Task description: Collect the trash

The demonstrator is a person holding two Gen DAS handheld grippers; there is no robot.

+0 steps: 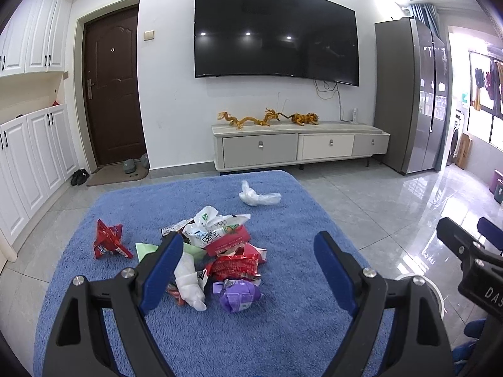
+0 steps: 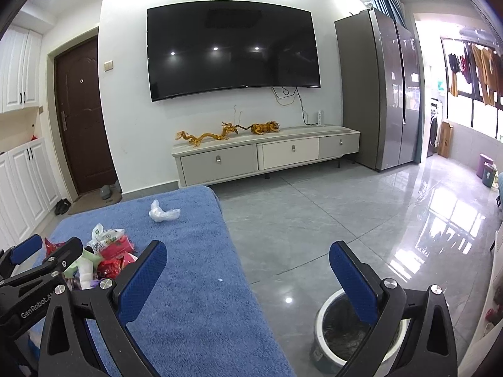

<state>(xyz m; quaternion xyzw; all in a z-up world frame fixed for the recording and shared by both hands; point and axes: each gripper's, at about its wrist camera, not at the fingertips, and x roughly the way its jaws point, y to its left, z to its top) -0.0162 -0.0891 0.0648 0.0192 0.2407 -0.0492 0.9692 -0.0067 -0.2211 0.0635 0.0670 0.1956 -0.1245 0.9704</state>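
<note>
Left wrist view caught the whole trash pile (image 1: pixel 220 251) on the blue mat (image 1: pixel 283 330), plus a red wrapper (image 1: pixel 108 243) off alone; the left gripper (image 1: pixel 248 270) hung spread wide, empty, over it. Right wrist view alone showed the bin (image 2: pixel 320 336) on the floor, bag-lined, contents unclear, with the right gripper (image 2: pixel 248 279) released, holding nothing.

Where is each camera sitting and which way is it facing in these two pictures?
Left wrist: on the left gripper, open, looking across the blue mat at the trash pile; the right gripper shows at the right edge.
Right wrist: on the right gripper, open, over the mat's edge and the bin on the floor; the left gripper shows at the left edge.
Both share: the television, the cabinet, the white bag.
</note>
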